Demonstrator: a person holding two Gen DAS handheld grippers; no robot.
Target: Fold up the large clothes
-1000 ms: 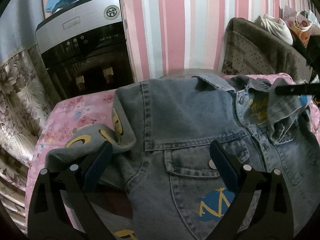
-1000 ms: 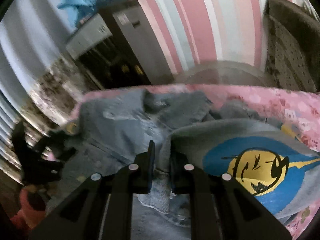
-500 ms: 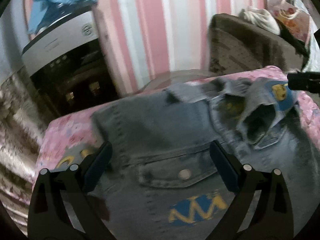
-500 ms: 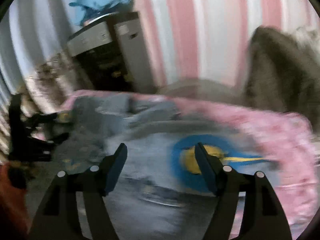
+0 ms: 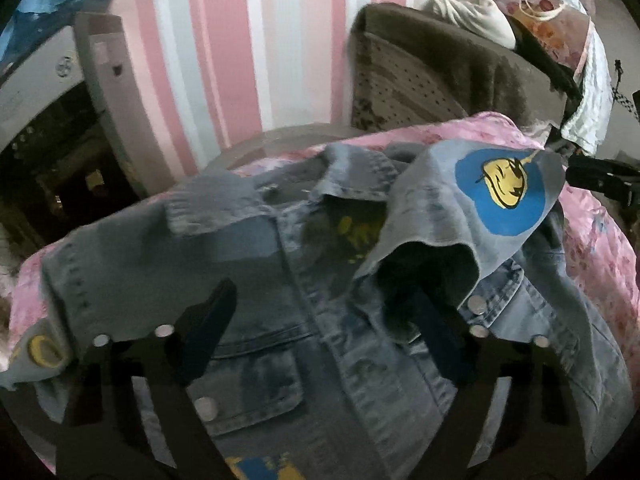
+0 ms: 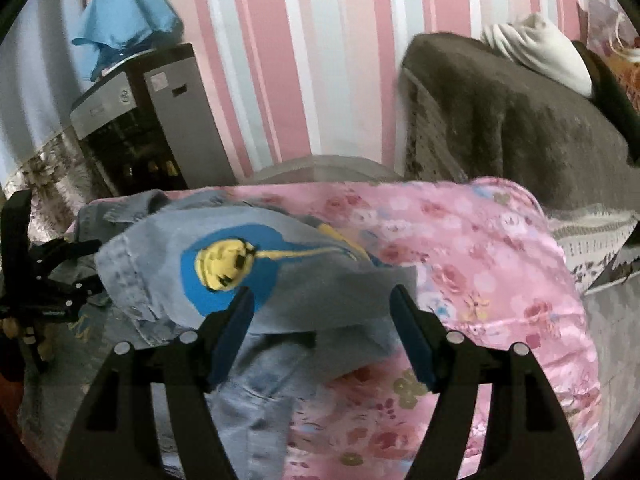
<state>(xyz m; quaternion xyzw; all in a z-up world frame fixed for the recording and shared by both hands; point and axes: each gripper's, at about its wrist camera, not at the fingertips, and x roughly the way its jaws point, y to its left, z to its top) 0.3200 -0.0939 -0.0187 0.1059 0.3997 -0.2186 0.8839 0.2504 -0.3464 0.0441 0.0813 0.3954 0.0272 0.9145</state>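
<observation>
A striped pink wall (image 5: 208,60) backs a pink floral bedspread (image 6: 480,264) where the denim jacket (image 5: 224,264) lies at frame centre, one sleeve (image 5: 472,208) folded inward. The left gripper (image 5: 320,344) is closing on nothing; the right gripper (image 6: 320,332) gapes empty. Most folds look undone.

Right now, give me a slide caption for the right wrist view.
Open right gripper poised over a denim jacket sleeve folded across the jacket on a pink floral cover.
</observation>
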